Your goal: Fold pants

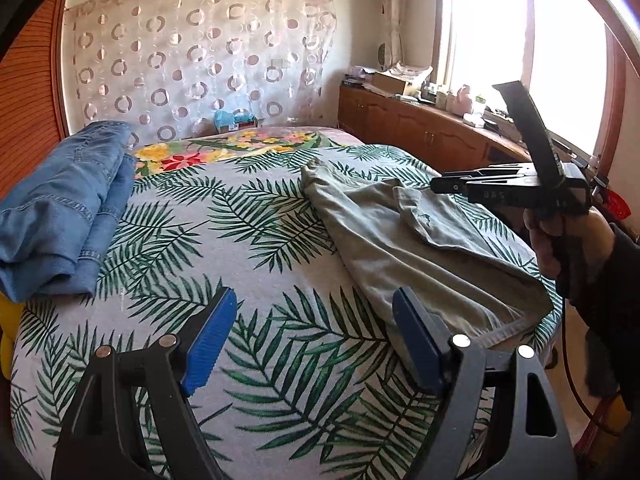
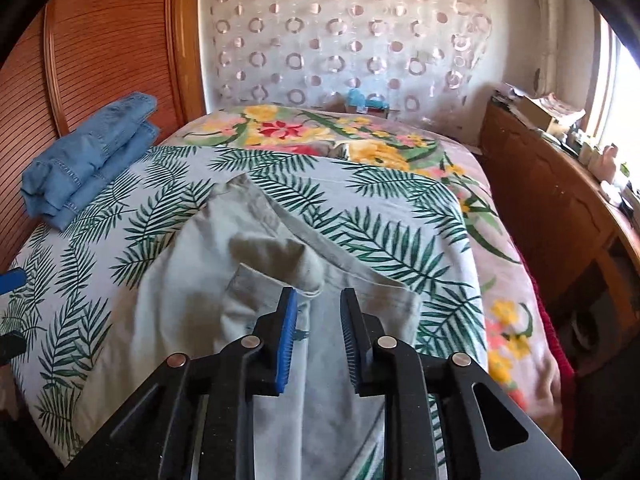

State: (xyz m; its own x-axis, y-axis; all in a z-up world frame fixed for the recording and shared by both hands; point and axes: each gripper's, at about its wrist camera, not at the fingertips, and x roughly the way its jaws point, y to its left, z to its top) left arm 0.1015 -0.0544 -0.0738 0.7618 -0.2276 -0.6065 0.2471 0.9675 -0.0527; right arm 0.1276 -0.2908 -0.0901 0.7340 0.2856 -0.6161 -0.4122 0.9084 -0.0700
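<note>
Sunlight from a window falls across a bedroom where a bed [image 1: 280, 240] is covered with a palm-leaf sheet. On its right half lie the grey-green pants [image 1: 420, 240], partly folded, with one flap turned back over the main panel and a hemmed edge running toward the bed's near corner. A stack of folded jeans [image 1: 68, 208] sits at the far left, well apart from them.

Nothing is in the left tongs [image 1: 316, 344], which are spread wide above bare sheet just beside the near hem of the pants. The right tongs [image 2: 319, 340] stand over the middle of the pants with a narrow gap between the blue pads; no cloth is pinched between them, so they are parted and empty. A hand [image 1: 560, 240] grips the right tool's handle.

These pants look like light, thin cotton: limp, easily creased, unlikely to slip from ribbed pads, but sure to sag and drag if lifted by one point only. My judgement is that the hemmed edge or the corners of the turned-back flap offer the firmest hold, one corner per tool, so the layer travels flat.
</note>
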